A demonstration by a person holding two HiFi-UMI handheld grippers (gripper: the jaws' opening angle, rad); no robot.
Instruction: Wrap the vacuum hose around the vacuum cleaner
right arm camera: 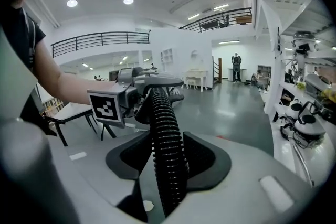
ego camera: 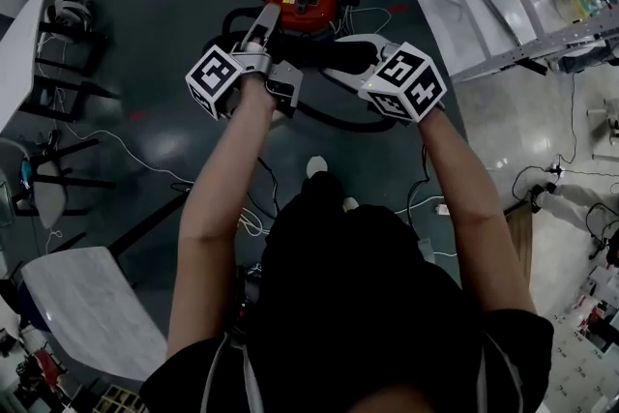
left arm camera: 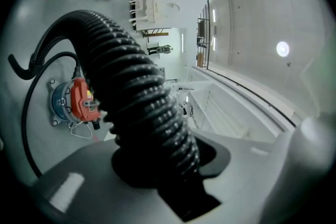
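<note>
vacuum cleaner (ego camera: pixel 302 3): red body, on the floor (ego camera: pixel 145 44).
vacuum hose (left arm camera: pixel 134 86): black, ribbed. It is lifted off the floor on the person's side of the vacuum cleaner and strung from one gripper to the other, and a further loop lies on the floor beside the vacuum cleaner.
left hand-held gripper (left arm camera: pixel 163 165): above the vacuum cleaner's near-left side, narrow, jaws clamped on the vacuum hose.
right hand-held gripper (right arm camera: pixel 168 160): near-right of the vacuum cleaner, wider gap, pads against the hose ribs, holding it.
</note>
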